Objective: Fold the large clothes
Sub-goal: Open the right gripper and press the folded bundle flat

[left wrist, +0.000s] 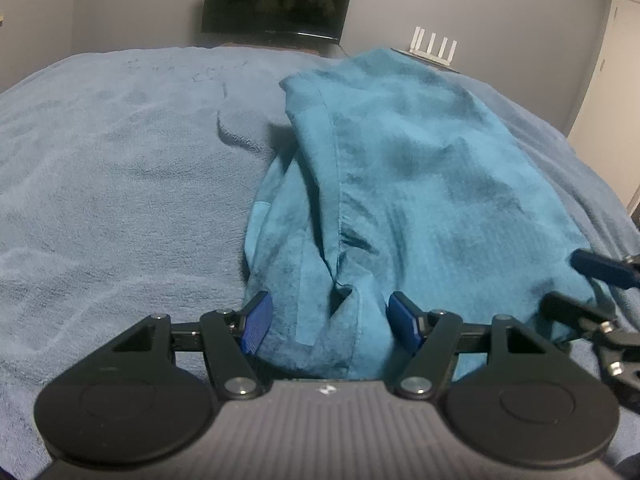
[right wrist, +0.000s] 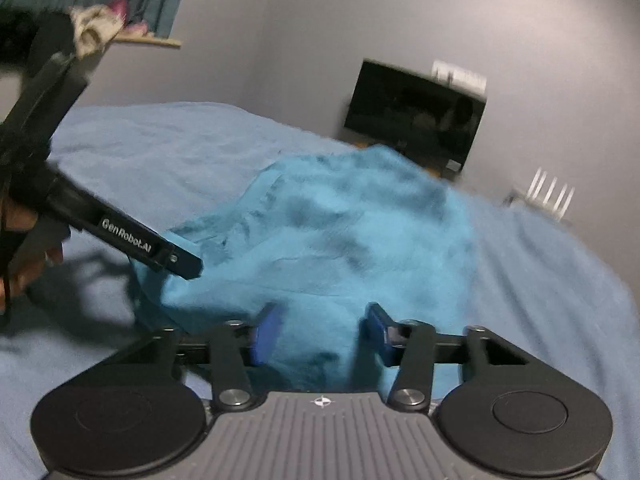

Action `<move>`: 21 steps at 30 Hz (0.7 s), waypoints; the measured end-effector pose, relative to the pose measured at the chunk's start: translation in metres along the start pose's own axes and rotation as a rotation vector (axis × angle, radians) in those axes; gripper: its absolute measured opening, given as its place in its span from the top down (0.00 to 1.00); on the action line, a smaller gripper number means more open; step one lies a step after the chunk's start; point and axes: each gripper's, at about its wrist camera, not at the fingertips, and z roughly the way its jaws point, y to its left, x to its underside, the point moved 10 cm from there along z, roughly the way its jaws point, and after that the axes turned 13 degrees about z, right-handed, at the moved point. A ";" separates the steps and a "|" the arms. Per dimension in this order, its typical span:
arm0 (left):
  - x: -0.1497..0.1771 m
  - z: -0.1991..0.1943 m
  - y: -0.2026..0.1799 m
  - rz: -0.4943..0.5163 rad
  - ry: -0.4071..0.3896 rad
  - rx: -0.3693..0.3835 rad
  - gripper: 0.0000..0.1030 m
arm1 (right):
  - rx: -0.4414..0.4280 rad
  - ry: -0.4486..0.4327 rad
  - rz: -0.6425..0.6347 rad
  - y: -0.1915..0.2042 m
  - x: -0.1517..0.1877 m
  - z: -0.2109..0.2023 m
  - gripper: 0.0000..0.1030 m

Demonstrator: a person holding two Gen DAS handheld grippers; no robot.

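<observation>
Teal garment (left wrist: pixel 400 184) bunched between both grippers at its near edge; left gripper (left wrist: pixel 328 322) pinches a thick fold, right gripper (right wrist: pixel 320 332) straddles cloth, grip unclear. Long axis runs away across the blue bed blanket (left wrist: pixel 120 184) toward the television (left wrist: pixel 276 0).

This was a bedroom in a home. A bed (left wrist: pixel 120 180) under a soft blue blanket filled most of both views, with a teal garment (left wrist: pixel 400 184) lying on it. A dark television (left wrist: pixel 278 0) stood against the grey wall at the top centre of the left wrist view, a white router (left wrist: pixel 434 46) with upright antennas to its right, and a pale door (left wrist: pixel 608 100) at the right edge.
</observation>
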 end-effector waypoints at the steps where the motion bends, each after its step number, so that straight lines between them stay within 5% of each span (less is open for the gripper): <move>1: 0.001 0.001 0.001 0.000 0.005 -0.008 0.37 | -0.005 0.012 -0.001 0.004 0.003 0.006 0.51; 7: -0.012 -0.013 0.003 -0.010 -0.066 -0.043 0.37 | -0.134 0.069 0.056 0.016 0.009 0.015 0.44; 10: -0.027 -0.030 -0.004 0.014 -0.163 -0.034 0.37 | -0.201 -0.005 0.222 -0.004 -0.015 -0.002 0.51; 12: -0.030 -0.034 -0.011 0.042 -0.184 -0.026 0.37 | -0.166 -0.054 0.245 -0.014 -0.023 -0.007 0.49; 16: -0.019 -0.020 -0.021 0.106 -0.122 -0.016 0.37 | -0.137 0.093 0.164 -0.003 0.010 0.013 0.50; 21: -0.004 -0.002 -0.022 0.103 -0.035 0.014 0.39 | -0.163 0.041 0.256 -0.011 -0.009 0.003 0.48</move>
